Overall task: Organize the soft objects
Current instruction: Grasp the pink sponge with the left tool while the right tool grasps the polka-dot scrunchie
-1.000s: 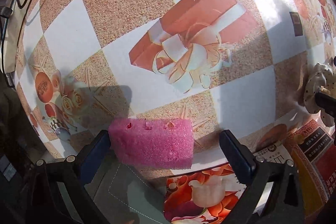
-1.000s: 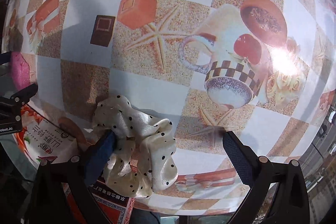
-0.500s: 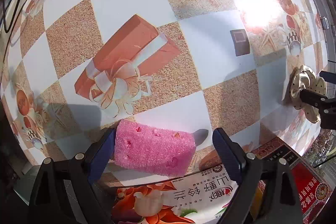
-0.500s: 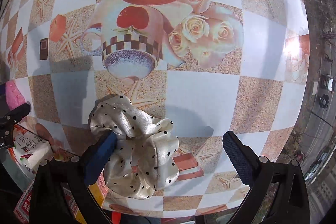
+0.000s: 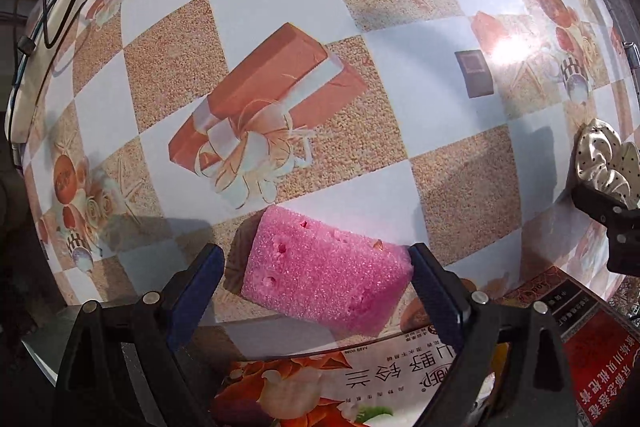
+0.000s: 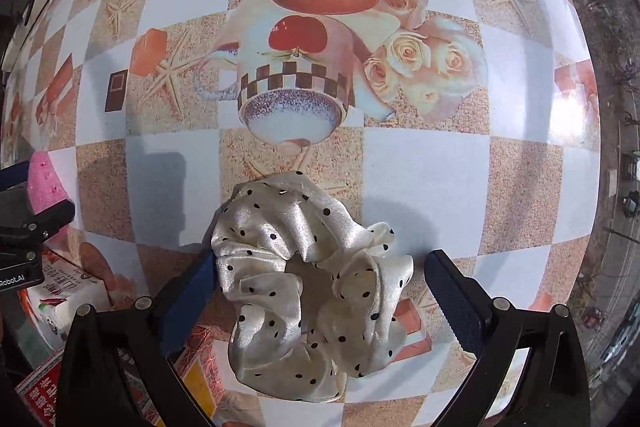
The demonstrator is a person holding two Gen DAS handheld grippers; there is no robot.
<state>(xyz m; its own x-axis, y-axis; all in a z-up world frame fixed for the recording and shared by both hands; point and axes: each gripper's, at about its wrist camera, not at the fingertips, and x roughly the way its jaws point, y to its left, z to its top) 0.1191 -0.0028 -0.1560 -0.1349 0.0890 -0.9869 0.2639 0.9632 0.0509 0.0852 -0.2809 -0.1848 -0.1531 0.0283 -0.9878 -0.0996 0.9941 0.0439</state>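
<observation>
The left claw (image 5: pixel 314 273) stands wide around the pink sponge (image 5: pixel 326 277); its right pad touches the sponge, the left pad is apart. The right claw (image 6: pixel 320 279) also stands wide, with the dotted white scrunchie (image 6: pixel 312 287) between its pads. Both soft things are over the checkered tabletop (image 6: pixel 424 171), near its edge.

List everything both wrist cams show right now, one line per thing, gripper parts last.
pink sponge: 1, pink, between the left gripper's fingers, touching one, gap at the other
scrunchie: 1, cream with black dots, between the right gripper's fingers
tablecloth: 1, white and tan checks with printed pictures, over the table
printed boxes: at least 2, red and orange, near table edge
left gripper: black, blue pads, open
right gripper: black, blue pads, grip unclear
</observation>
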